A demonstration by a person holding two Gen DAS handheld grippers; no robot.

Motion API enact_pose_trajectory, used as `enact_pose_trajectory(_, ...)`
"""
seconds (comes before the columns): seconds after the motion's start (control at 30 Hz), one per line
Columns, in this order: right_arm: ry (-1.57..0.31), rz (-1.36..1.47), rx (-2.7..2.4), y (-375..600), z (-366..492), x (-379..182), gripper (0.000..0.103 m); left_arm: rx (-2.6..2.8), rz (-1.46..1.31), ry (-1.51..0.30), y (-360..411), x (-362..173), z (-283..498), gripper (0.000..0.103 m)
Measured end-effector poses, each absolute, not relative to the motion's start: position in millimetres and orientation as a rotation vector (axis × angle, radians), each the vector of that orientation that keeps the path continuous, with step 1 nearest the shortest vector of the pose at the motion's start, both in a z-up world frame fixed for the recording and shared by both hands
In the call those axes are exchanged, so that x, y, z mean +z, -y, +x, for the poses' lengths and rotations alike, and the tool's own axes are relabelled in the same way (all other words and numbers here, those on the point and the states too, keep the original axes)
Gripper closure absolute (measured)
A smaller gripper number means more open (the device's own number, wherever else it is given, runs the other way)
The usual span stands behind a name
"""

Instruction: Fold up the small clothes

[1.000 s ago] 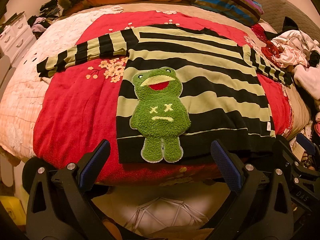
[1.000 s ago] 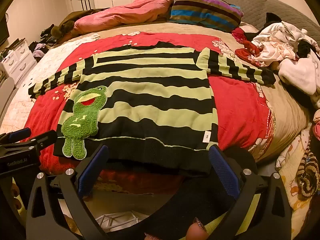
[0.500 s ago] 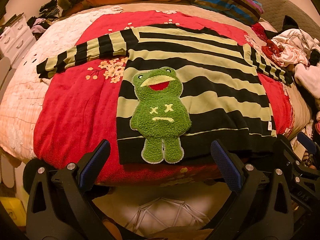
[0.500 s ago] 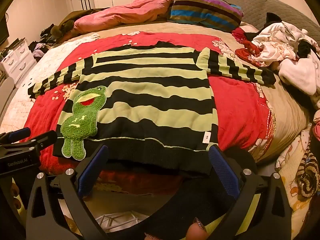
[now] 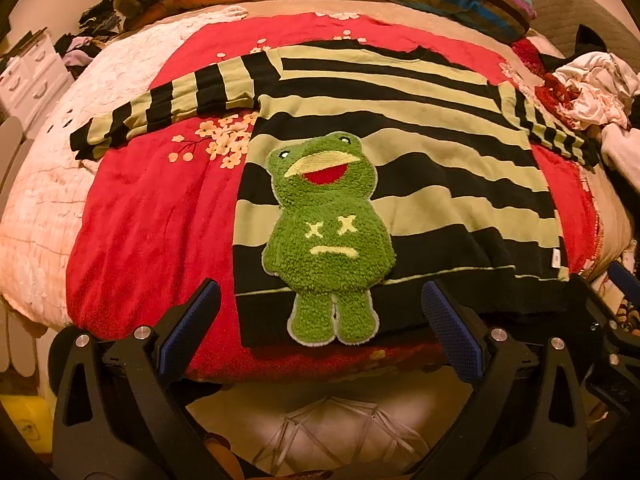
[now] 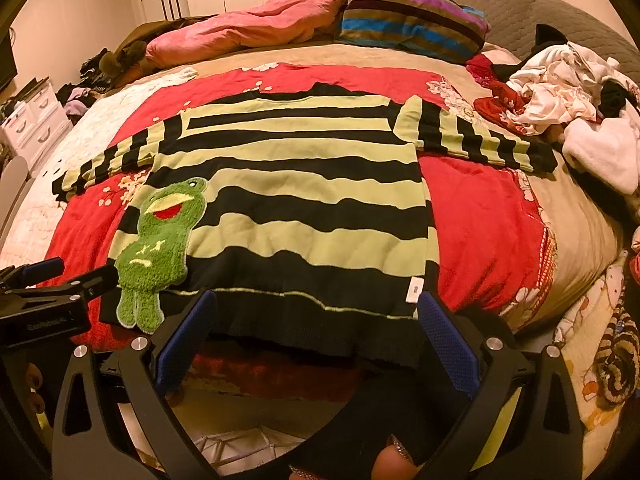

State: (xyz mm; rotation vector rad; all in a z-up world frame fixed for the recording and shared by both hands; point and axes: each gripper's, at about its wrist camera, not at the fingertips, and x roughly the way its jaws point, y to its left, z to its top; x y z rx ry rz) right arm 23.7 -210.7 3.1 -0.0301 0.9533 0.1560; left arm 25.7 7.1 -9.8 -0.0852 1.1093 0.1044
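Both grippers' blue-padded jaws spread wide before the flat striped knit sweater (image 5: 420, 128) (fuzzy frog patch (image 5: 326, 236)).

Two handheld grippers, both of black plastic. The left gripper (image 5: 320, 320) has two angled fingers shaped like open triangular frames, each lined on its inner face with a textured blue pad (image 5: 452, 332). Round silver screws (image 5: 142, 332) sit at the joints, two on each finger. The right gripper (image 6: 316, 332) has the same build: black frame fingers, blue pads (image 6: 448, 344), silver screws (image 6: 491, 343). Seen from the right camera, the left gripper's side carries small pale lettering, too blurred to read. A fingertip (image 6: 394, 460) with a decorated nail shows at the bottom edge.
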Motion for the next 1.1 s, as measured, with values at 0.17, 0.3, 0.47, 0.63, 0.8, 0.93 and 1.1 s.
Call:
enact_pose_trajectory(0.17, -0.956, -0.019, 0.149, 218.0, 42.9, -1.3, 0.004, 0.116, -0.08, -1.12, -6.6, -15.0, 43.5, 0.009)
enact_pose_trajectory(0.3, -0.956, -0.001, 0.131, 230.4, 64.7, -4.0, 0.004, 0.111, -0.089, -1.117, -2.5, -14.7, 67.8, 0.009)
enact_pose_trajectory(0.47, -0.96, 0.022, 0.096, 248.5, 99.4, -10.5, 0.004, 0.09, -0.06, -1.116, 14.6, -15.3, 108.1, 0.009)
enact_pose_trajectory(0.63, -0.946, 0.05, 0.07, 266.0, 134.8, -11.9, 0.004, 0.073, -0.051, -1.101, 30.1, -14.1, 146.9, 0.009)
enact_pose_trajectory(0.8, -0.943, 0.085, 0.065, 279.6, 169.7, -14.4, 0.004, 0.07, -0.056, -1.095, 39.0, -16.4, 182.6, 0.009)
enact_pose_trajectory(0.93, -0.942, 0.093, 0.051, 290.9, 193.0, -18.2, 0.004, 0.059, -0.063, -1.101, 44.2, -21.7, 204.0, 0.009)
enact_pose_trajectory(1.1, -0.962, 0.128, 0.025, 314.0, 215.4, -28.0, 0.004, 0.027, -0.079, -1.083, 52.4, -29.5, 229.5, 0.009)
